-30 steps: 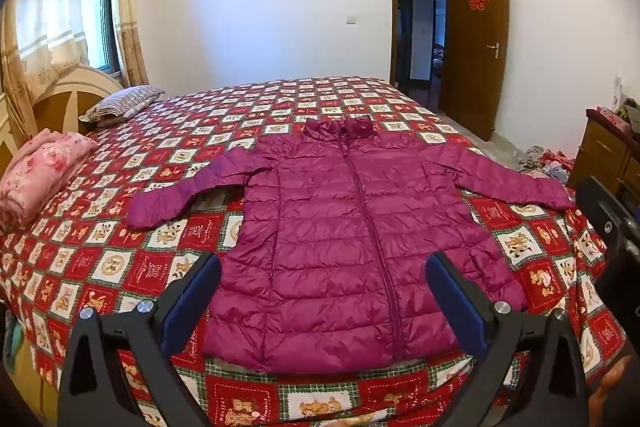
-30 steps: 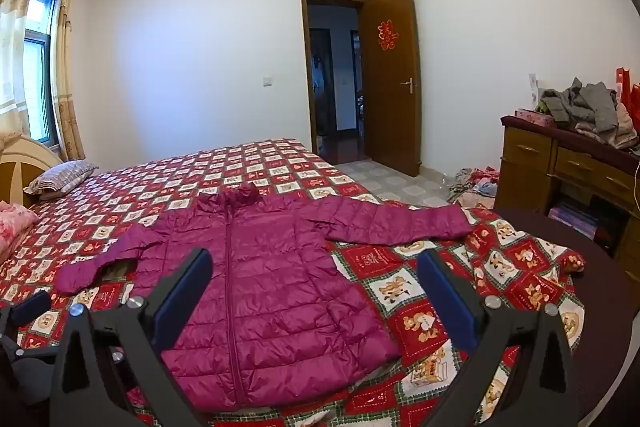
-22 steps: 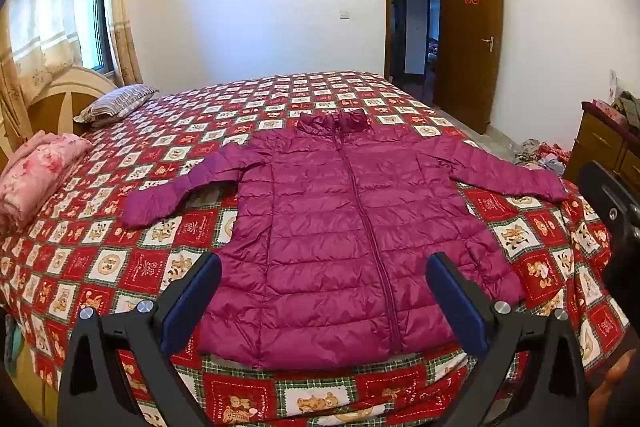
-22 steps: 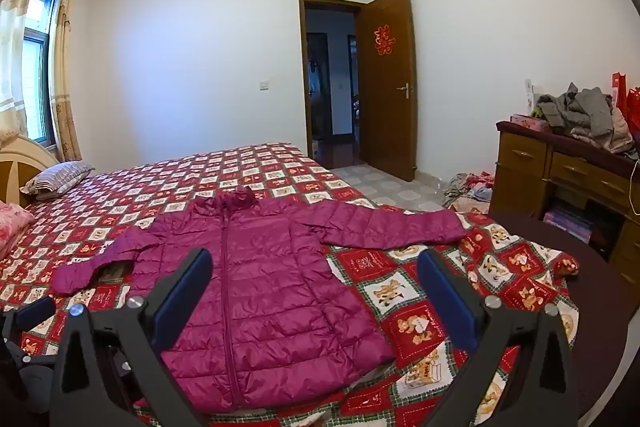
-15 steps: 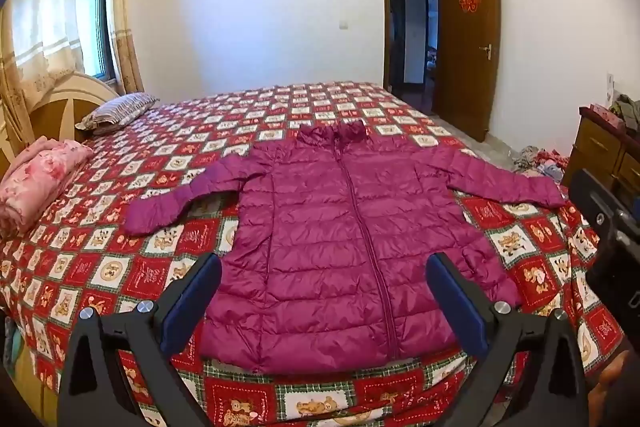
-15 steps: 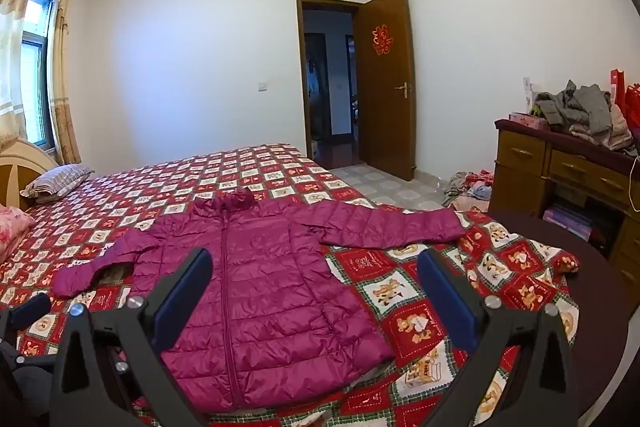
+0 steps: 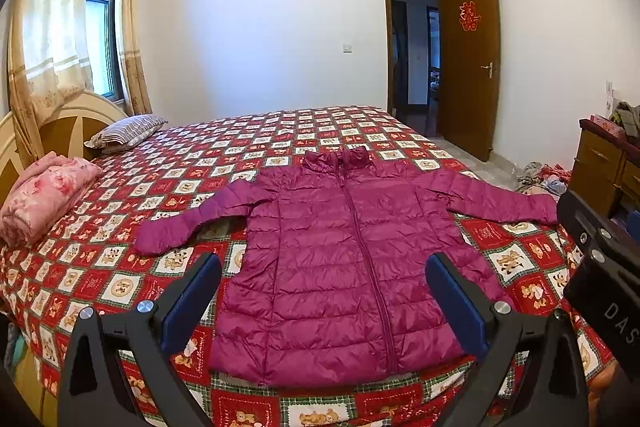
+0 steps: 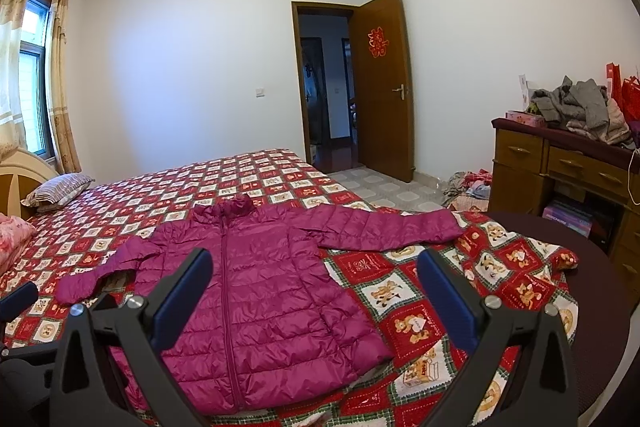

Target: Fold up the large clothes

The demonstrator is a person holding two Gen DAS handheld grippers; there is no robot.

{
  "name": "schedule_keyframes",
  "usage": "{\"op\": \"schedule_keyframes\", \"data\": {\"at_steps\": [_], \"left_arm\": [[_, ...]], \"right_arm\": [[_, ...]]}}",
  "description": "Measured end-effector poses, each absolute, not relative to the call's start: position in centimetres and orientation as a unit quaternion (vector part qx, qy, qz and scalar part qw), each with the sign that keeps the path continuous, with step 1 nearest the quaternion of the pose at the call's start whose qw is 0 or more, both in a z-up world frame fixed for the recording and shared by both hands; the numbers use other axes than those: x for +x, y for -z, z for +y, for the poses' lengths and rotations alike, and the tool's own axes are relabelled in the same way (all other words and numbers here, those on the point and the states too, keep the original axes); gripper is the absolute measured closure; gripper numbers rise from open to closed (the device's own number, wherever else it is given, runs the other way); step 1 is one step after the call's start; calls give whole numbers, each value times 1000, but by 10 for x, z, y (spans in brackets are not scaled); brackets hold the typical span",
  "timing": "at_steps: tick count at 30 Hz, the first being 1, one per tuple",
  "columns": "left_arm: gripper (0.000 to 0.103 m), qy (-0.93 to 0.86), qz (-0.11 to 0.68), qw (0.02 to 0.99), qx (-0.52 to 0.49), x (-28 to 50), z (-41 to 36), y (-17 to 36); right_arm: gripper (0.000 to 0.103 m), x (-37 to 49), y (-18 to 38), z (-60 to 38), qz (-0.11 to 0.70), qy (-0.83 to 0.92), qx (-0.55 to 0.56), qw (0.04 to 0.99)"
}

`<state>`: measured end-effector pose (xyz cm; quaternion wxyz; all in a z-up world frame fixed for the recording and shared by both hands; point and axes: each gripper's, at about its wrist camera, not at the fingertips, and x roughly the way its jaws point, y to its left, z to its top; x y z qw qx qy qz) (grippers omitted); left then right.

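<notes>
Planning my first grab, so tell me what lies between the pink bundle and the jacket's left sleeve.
Only bare quilt lies between the pink bundle and the jacket sleeve, clearest in the left wrist view.

My left gripper [image 7: 323, 283] is a black frame of angled struts ending in two flat fingers faced with dark blue pads [image 7: 191, 305]. A round silver screw head [image 7: 145, 306] sits at the base of each finger, with a second one further out on each arm. My right gripper [image 8: 314, 277] is built the same. In the left wrist view its black housing [image 7: 600, 267] carries small screws and pale lettering reading "DAS".
</notes>
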<state>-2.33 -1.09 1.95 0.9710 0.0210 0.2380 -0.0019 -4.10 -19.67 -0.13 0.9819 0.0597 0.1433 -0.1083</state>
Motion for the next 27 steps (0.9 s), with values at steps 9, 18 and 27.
{"op": "schedule_keyframes", "data": {"at_steps": [9,18,27], "left_arm": [[1,5,241,970,21,-25,-11,-18],[1,5,242,970,22,-25,-11,-18],[1,6,242,970,21,-25,-11,-18]], "right_arm": [[0,-41,2,-196,143,107,61,982],[0,-41,2,-196,143,108,61,982],[0,-42,3,-197,144,108,62,982]]}}
